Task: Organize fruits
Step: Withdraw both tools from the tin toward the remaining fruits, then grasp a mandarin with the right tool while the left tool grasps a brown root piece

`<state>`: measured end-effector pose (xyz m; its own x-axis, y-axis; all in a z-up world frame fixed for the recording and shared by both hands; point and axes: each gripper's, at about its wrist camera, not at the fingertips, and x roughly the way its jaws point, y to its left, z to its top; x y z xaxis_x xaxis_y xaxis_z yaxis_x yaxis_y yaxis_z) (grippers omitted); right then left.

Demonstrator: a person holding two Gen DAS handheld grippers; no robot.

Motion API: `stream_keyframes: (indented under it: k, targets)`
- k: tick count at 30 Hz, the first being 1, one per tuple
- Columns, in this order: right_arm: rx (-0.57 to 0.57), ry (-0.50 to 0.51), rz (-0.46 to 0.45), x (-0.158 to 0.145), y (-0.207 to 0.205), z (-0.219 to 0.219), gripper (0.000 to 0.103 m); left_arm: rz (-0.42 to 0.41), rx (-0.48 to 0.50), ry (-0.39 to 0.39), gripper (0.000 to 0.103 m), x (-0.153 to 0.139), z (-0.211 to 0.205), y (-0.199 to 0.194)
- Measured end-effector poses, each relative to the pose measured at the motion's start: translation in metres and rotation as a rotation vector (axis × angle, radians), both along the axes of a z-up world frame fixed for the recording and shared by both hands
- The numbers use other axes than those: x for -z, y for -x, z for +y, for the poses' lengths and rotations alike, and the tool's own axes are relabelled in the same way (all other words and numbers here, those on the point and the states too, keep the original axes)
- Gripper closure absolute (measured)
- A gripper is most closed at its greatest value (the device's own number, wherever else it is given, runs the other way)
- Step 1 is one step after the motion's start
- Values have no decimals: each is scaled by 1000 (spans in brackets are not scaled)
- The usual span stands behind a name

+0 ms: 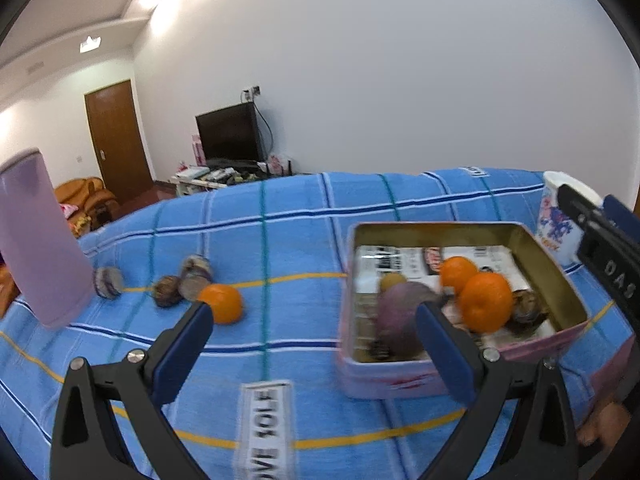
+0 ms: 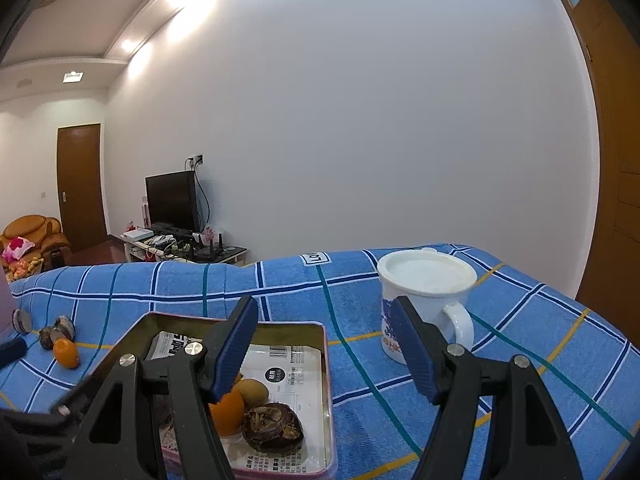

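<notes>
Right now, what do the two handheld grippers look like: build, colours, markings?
Both match: the left gripper and right gripper have black plastic triangular-cutout arms, silver round pivot screws, and flat fingers faced with ribbed dark-blue pads. Seen from the left wrist view, the right one's black side carries white letters "DAS". No cables or sleeves are visible.

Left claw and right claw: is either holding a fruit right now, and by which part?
Neither. The left claw and the right claw both stand open with nothing between their fingers.

Tin [image 1: 536, 240] holds oranges [image 1: 486, 300] (mug [image 2: 424, 292] right of it).
</notes>
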<state>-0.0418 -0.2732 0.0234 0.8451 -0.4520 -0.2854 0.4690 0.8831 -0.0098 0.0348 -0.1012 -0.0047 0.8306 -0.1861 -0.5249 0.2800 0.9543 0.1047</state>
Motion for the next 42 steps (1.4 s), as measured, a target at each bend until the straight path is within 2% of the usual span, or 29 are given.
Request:
stream_keyframes:
  k: [4,9,15,20,25,30,37,42]
  targets:
    - [-3,-20,-3,1,0,0,33,-45,-40,-32,0,-7,21,-11]
    - [-26,-99,19,4,-10,5,33,-85,-89,-24,0,-14,49,-25]
    - [-87,-96,41,5,-30,36,33,-129,-114,-44,0,-13,71,-37]
    - [-131,-81,38,7,-44,78,33,-113,-124,-40,0,-5,87,-42]
    - [-161,-157,48,12,-48,111,33,-95,-131,18,0,-6,109,-40]
    - [-169,-198,19,13,-45,138,33,-82,-128,30,0,-4,125,-40]
    - [-186,-202,59,16,-54,169,33,-72,-143,10,0,-3,145,-44]
    - [-226,-191,124,20,-70,182,33,-52,-235,-27,0,0,174,-60]
